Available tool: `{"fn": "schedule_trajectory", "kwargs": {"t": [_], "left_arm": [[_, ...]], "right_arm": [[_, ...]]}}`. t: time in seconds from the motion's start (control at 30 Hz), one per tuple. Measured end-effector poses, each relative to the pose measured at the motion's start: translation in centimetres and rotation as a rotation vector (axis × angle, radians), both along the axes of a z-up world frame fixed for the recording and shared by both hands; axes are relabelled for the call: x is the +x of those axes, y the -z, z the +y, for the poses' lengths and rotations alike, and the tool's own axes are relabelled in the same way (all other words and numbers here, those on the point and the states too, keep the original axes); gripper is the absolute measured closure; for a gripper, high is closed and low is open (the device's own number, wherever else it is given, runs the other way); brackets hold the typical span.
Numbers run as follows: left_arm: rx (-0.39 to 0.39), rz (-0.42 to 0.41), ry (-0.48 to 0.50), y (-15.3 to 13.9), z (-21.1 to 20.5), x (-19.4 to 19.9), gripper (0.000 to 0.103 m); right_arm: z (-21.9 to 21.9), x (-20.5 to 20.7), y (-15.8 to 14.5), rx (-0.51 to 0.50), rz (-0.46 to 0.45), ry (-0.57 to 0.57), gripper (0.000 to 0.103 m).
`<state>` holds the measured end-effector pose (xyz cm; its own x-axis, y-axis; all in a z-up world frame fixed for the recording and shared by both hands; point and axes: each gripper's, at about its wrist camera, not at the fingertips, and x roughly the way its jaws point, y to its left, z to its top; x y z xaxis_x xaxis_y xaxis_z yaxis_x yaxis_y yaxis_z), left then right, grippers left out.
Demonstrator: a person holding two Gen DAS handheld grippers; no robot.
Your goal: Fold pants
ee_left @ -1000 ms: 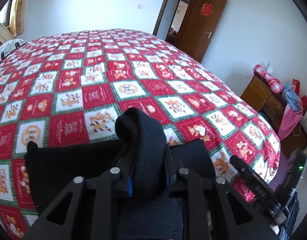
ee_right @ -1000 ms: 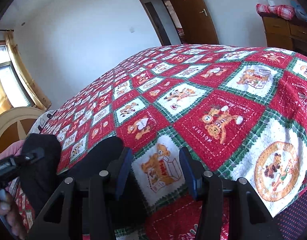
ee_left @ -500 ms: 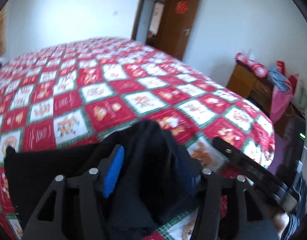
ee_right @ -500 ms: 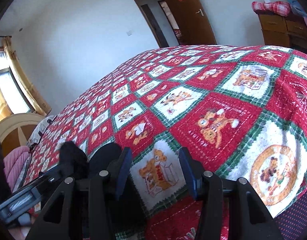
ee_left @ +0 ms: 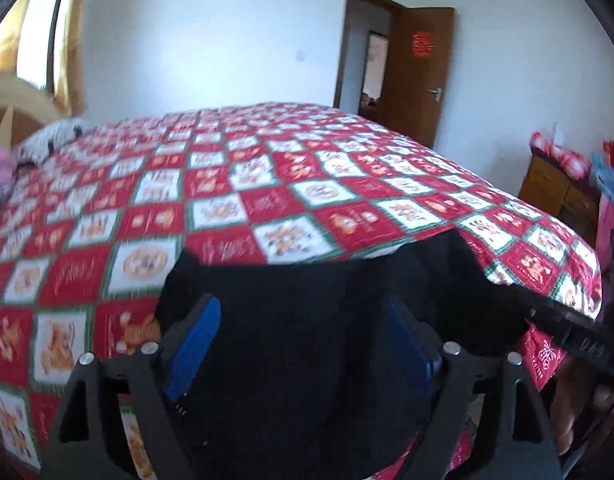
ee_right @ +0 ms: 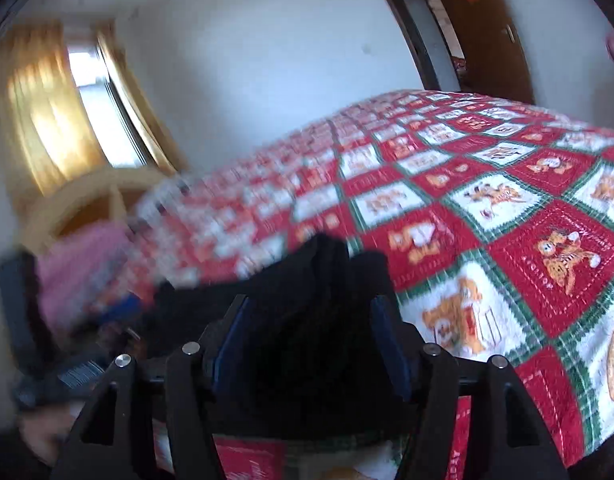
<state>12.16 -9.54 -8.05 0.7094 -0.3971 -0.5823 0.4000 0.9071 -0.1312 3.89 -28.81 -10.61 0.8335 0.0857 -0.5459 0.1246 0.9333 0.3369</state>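
The black pants [ee_left: 307, 280] lie folded near the front edge of the bed; in the right wrist view the pants [ee_right: 327, 264] show as a bunched dark heap. My left gripper [ee_left: 301, 308] hangs low over them, its jaws opening wide. Its blue pads [ee_left: 195, 344] stand clear of the cloth that lies between them. My right gripper [ee_right: 311, 306] is also over the pants, its jaws opening, with black cloth between the pads [ee_right: 391, 344], which do not squeeze it. The right gripper [ee_left: 575, 336] shows at the left view's right edge.
A red, white and green patchwork bedspread [ee_left: 267, 184] covers the bed. A wooden dresser [ee_left: 559, 196] stands to the right, a brown door [ee_left: 423, 72] behind. A window with yellow curtains [ee_right: 67, 100], a headboard and pink cloth [ee_right: 83, 264] lie to the left.
My left gripper has let go of the raised fold of pants and spread its jaws; the cloth now lies flat. My right gripper swung left from bare bedspread to over the pants and widened.
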Motion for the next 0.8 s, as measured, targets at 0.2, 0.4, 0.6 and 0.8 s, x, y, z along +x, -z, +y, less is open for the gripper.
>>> {"fn": "schedule_trajectory", "kwargs": {"t": [0.2, 0.4, 0.6, 0.8], "left_arm": [[0.065, 0.041, -0.037, 2.5, 0.3, 0.8, 0.005], [0.072, 0.055, -0.042, 3.4, 0.5, 0.9, 0.003], [0.045, 0.073, -0.041, 3.6, 1.1, 1.1, 0.002], [0.028, 0.086, -0.045, 4.0, 1.4, 1.3, 0.001]], "right_arm": [[-1.3, 1.4, 2.2, 0.064, 0.131, 0.02, 0.055], [-2.5, 0.7, 2.4, 0.142, 0.141, -0.005, 0.085], [-2.1, -0.4, 1.2, 0.096, 0.113, -0.003, 0.098], [-1.9, -0.5, 0.9, 0.048, 0.128, 0.017, 0.098]]}}
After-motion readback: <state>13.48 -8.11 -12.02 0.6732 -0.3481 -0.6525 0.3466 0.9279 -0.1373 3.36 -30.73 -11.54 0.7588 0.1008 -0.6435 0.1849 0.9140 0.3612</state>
